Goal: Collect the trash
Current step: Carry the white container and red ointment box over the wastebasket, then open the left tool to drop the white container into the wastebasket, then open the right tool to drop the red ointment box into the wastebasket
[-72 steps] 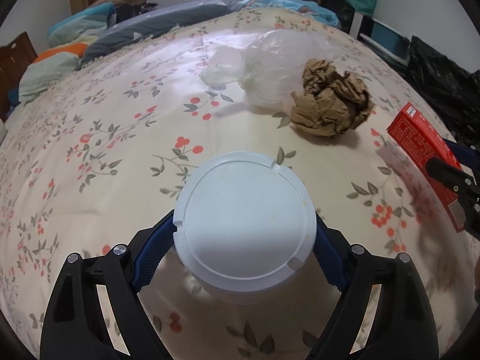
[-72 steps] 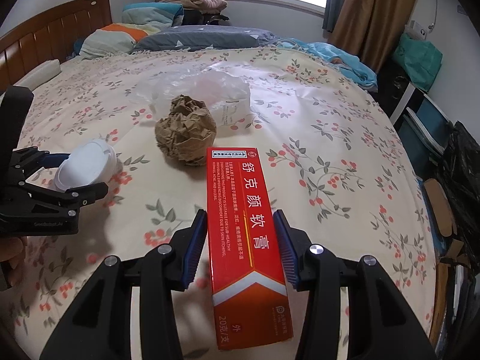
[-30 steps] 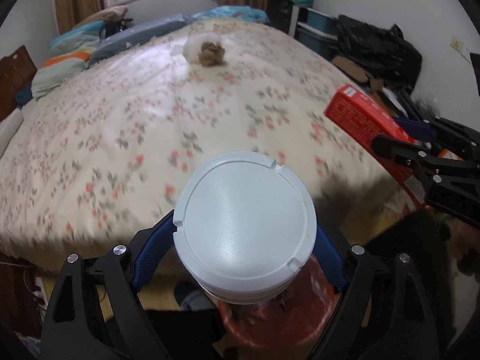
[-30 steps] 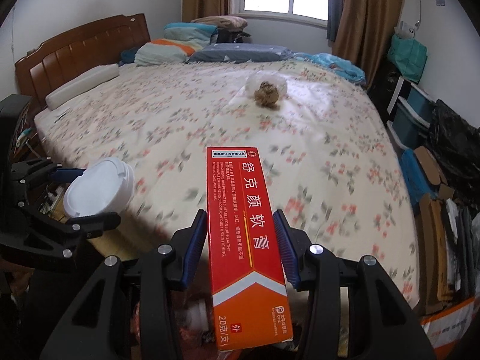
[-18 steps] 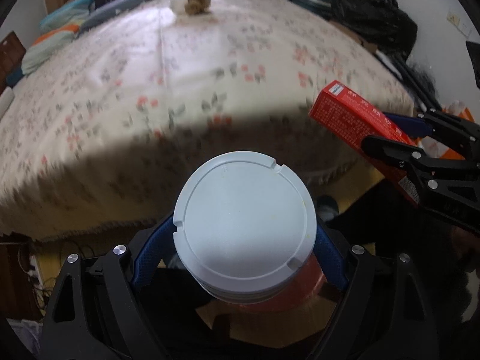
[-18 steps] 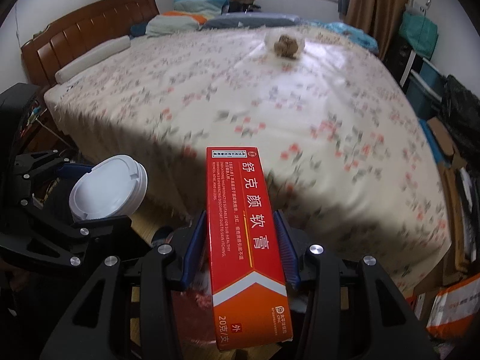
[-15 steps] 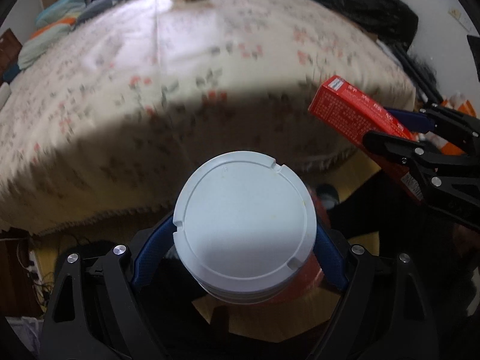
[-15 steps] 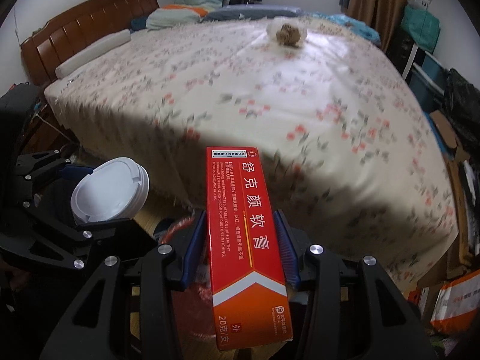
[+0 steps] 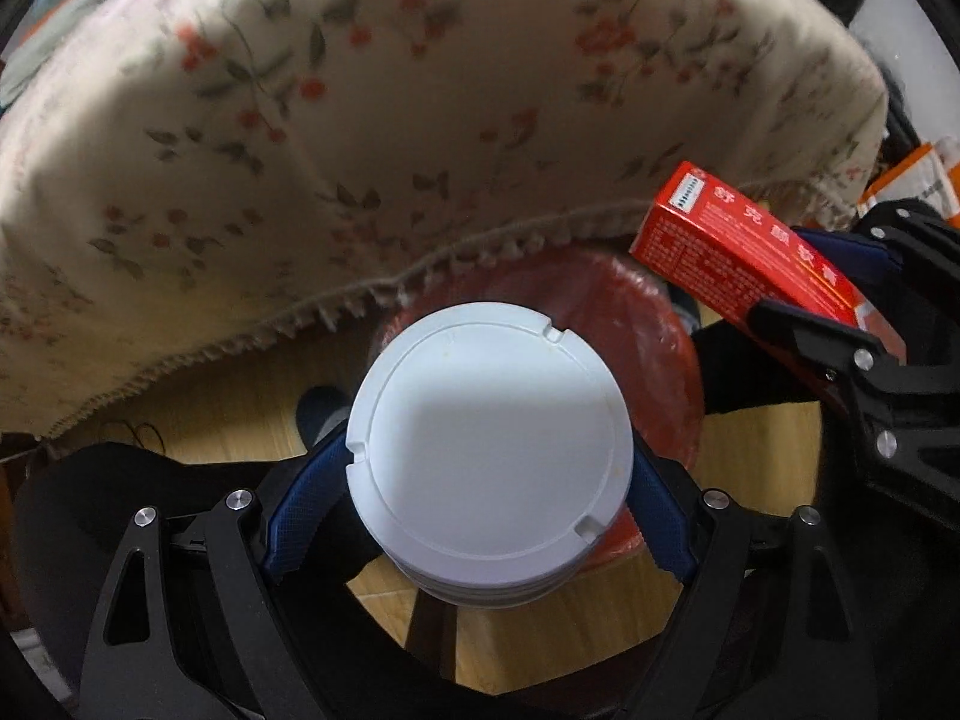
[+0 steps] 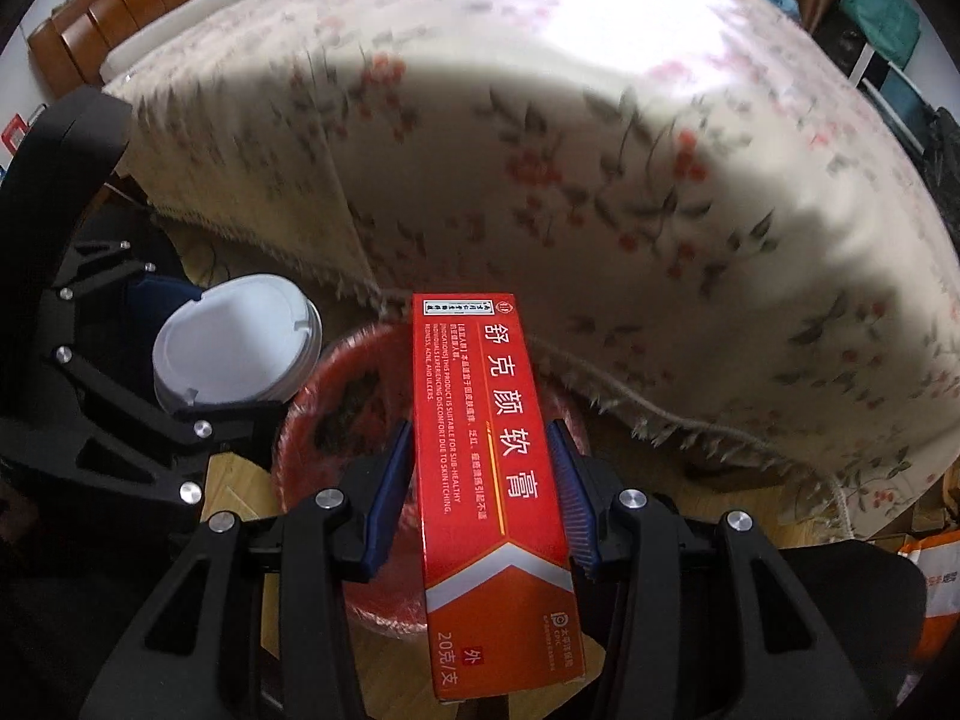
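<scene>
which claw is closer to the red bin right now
Too close to call. The left claw and the right claw both hang above the red bin, side by side.

One white tub [image 9: 489,450], one red carton [image 10: 495,480], one red bin [image 10: 336,420].

The round tub [image 9: 489,450] sits between the left gripper's [image 9: 480,504] fingers, above the trash bin [image 9: 654,348]. The long box [image 10: 489,480] sits between the right gripper's [image 10: 486,498] fingers, over the same bin, right of the tub. The bed cover [image 10: 600,150] hangs behind the bin.
</scene>
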`<act>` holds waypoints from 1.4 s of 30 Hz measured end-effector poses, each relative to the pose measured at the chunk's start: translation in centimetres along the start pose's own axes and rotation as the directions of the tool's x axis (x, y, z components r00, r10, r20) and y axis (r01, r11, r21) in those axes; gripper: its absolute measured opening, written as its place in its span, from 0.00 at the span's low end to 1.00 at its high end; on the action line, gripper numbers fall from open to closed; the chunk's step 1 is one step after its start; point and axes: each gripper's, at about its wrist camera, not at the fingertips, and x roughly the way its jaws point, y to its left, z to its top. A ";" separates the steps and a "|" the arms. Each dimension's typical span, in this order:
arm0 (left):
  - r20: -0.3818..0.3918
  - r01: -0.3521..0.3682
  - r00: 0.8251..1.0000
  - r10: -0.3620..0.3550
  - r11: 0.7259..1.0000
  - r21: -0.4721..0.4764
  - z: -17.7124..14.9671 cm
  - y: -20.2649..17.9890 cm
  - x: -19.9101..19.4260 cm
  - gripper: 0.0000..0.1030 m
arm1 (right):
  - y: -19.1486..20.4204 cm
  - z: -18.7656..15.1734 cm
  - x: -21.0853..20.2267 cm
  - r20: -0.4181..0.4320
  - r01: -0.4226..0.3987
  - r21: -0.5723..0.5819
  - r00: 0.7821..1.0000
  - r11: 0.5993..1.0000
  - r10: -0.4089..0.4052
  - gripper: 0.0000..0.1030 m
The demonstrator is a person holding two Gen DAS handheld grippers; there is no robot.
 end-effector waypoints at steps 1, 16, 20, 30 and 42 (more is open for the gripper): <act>-0.014 0.002 1.000 -0.002 1.000 0.002 0.1 0.0 0.5 0.82 | 0.0 -0.2 0.5 -0.012 0.002 -0.001 1.000 1.000 -0.002 0.44; -0.135 0.003 0.991 -0.002 1.000 0.008 1.3 0.5 5.1 0.88 | -0.3 -0.6 4.0 -0.122 -0.012 0.011 0.992 1.000 0.013 0.44; -0.146 0.005 0.989 -0.005 1.000 0.001 1.4 0.6 5.5 0.93 | -0.3 -0.6 4.3 -0.136 -0.018 0.011 0.990 1.000 0.019 0.44; -0.157 -0.006 0.988 0.000 0.999 -0.037 1.4 1.5 5.5 0.94 | -0.4 -0.6 5.6 -0.175 -0.031 0.010 0.984 0.999 0.032 0.44; -0.082 -0.023 0.997 0.004 0.974 -0.224 1.0 5.7 3.0 0.94 | 2.5 0.0 10.3 -0.263 -0.083 -0.082 0.963 0.993 0.059 0.44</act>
